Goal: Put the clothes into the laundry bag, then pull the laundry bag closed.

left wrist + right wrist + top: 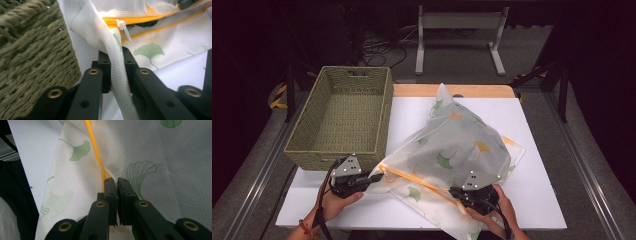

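A white mesh bag [462, 145] printed with green and yellow ginkgo leaves lies puffed up across the white table top. An orange zipper [412, 177] runs along its near edge. My left gripper [374, 176] is at the bag's left corner, beside the basket. In the left gripper view it [117, 53] is shut on a fold of the mesh just below the white zipper pull [124, 27]. My right gripper [453, 191] is at the near edge farther right. In the right gripper view its jaws [116, 180] are pressed together on the bag's fabric where the zipper [93, 145] ends.
An empty woven basket [347, 115] stands at the table's left, its near wall [30, 50] close to my left gripper. The white board [532, 190] has bare room to the right of the bag. A metal stand [459, 22] is on the floor behind the table.
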Demonstrator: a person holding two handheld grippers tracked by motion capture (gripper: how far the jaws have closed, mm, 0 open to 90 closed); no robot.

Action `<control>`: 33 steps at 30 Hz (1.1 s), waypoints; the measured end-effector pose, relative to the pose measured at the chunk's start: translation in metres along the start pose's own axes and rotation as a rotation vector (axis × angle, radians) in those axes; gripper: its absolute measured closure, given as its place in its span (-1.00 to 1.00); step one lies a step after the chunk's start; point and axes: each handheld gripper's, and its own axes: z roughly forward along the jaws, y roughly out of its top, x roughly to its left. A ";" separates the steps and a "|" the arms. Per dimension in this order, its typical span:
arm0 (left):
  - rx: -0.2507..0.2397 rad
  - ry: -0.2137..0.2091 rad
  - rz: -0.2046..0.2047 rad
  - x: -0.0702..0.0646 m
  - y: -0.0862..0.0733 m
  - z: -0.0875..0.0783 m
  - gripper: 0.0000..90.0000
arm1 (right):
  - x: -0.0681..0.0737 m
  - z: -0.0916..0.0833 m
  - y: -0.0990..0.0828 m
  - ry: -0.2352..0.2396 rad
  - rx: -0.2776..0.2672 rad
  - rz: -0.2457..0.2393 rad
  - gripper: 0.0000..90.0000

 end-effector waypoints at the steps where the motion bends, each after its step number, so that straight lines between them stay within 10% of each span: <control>1: 0.004 -0.004 0.003 -0.001 0.000 0.000 0.92 | 0.000 0.000 0.000 0.000 0.000 0.001 0.93; 9: 0.036 0.003 0.024 -0.004 0.000 0.003 0.97 | 0.002 -0.002 -0.001 -0.009 -0.008 0.002 0.81; 23: 0.070 -0.009 0.048 -0.014 -0.001 0.013 0.97 | 0.022 -0.014 0.035 0.016 -0.176 -0.051 0.48; 28: 0.075 -0.014 0.055 -0.017 0.000 0.016 0.97 | 0.031 -0.009 0.055 0.084 -0.236 -0.080 0.85; 33: 0.081 -0.025 0.073 -0.022 -0.001 0.018 0.97 | 0.046 0.022 0.076 0.127 -0.201 -0.114 0.82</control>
